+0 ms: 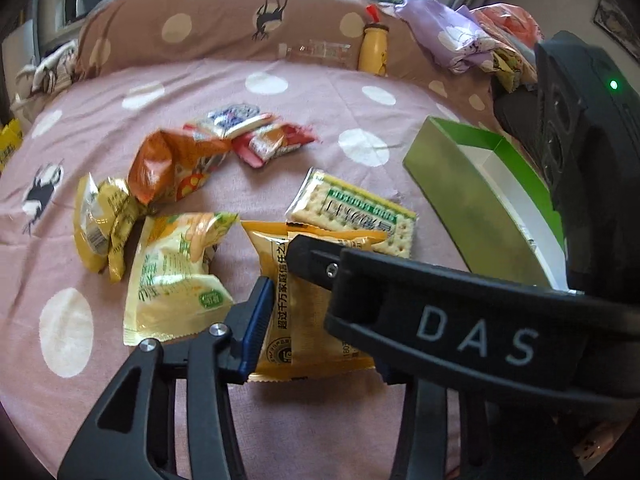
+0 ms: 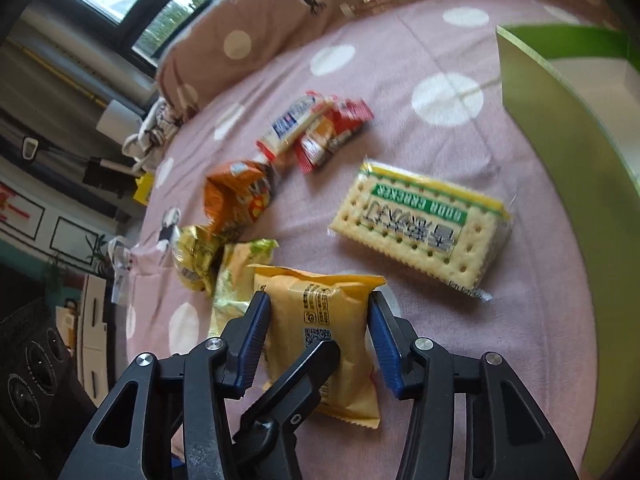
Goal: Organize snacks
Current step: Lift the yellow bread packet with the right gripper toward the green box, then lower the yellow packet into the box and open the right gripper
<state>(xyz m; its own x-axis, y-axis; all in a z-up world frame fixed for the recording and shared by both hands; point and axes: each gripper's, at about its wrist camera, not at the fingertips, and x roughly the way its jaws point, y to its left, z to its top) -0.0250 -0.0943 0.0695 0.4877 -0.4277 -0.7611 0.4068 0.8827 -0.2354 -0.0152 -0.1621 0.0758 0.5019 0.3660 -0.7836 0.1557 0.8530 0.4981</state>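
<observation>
A yellow-orange snack packet (image 1: 308,320) (image 2: 320,316) lies on the pink dotted bedsheet (image 1: 320,92), and both grippers are on it. In the left wrist view my left gripper (image 1: 316,312) has its near blue pad (image 1: 258,312) against the packet's edge, while its far pad is hidden behind the right gripper's black body (image 1: 460,328). In the right wrist view my right gripper (image 2: 320,308) squeezes the same packet between both blue pads. One black finger (image 2: 308,368) of the left gripper lies across the packet's top. Just beyond it lies a soda cracker pack (image 1: 352,216) (image 2: 420,224).
An open green box (image 1: 452,200) (image 2: 560,128) with a white inside stands to the right. A pale yellow bag (image 1: 172,276), an orange bag (image 1: 172,168), small yellow packets (image 1: 100,224) and red-and-white packets (image 1: 256,132) lie left and beyond. A pillow (image 1: 200,20) and a yellow bottle (image 1: 374,50) line the far edge.
</observation>
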